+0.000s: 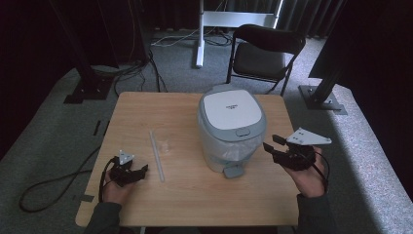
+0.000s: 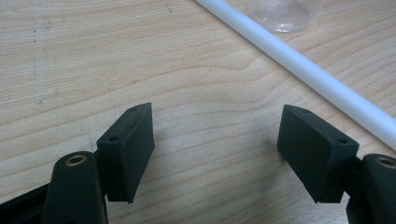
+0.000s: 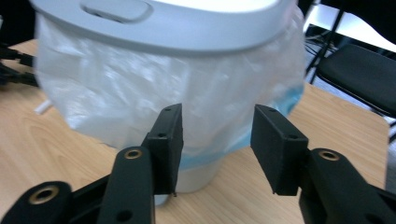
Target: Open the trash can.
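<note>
Right gripper view: bin [image 3: 154,88] just beyond tongs [image 3: 217,140]

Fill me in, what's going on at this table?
A person holds a two-jaw gripper in each hand at a wooden table. The right gripper is open beside a lidded pedal bin lined with a plastic bag, jaws pointed at it but not touching. The left gripper is open, low over the table near a long white tube. The bin's lid is shut; nothing is grasped.

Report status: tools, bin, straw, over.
Left tool open, low beside white straw. Right tool open, facing lidded bin, not touching. Nothing between.
</note>
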The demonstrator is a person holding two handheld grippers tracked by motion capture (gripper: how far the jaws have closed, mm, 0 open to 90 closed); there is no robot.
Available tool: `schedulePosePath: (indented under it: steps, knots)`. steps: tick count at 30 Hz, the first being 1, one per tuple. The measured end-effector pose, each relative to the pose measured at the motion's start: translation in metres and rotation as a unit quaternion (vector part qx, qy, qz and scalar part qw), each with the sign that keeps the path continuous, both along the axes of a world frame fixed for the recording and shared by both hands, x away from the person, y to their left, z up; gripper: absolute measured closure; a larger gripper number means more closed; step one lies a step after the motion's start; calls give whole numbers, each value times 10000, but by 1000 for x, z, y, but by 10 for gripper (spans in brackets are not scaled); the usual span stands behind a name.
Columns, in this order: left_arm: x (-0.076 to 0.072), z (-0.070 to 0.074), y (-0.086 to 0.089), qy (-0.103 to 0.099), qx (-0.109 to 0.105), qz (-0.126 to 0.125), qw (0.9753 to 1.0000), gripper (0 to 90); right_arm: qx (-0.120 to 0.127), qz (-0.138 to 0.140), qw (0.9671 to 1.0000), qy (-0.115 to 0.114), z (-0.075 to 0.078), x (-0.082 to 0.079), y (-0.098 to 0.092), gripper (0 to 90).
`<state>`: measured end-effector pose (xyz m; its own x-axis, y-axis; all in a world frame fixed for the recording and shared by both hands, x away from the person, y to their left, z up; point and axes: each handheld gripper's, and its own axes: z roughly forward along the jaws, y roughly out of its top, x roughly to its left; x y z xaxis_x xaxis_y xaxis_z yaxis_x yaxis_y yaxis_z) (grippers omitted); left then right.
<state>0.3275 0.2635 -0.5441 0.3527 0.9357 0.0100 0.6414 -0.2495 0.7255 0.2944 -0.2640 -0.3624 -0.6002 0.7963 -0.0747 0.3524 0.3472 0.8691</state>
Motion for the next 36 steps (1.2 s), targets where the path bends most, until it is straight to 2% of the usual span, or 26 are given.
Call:
schedulePosePath:
  steps: [12, 15, 20, 26, 36]
  knots:
    - [0, 0, 0, -5, -2, 0, 10000, 274, -115, 480, 9985, -241, 21, -12, 16, 659]
    - [0, 0, 0, -2, 0, 0, 10000, 274, -78, 570, 9979, -290, 25, -13, 20, 690]
    - [0, 0, 0, -1, 0, 0, 10000, 274, -95, 640, 9974, -305, 29, -8, 27, 729]
    - [0, 0, 0, -5, -3, 0, 10000, 274, -114, 716, 9963, -465, 35, -7, 36, 777]
    - [0, 0, 0, 2, 0, -1, 10000, 274, 3, 768, 9959, -467, 37, 8, 51, 850]
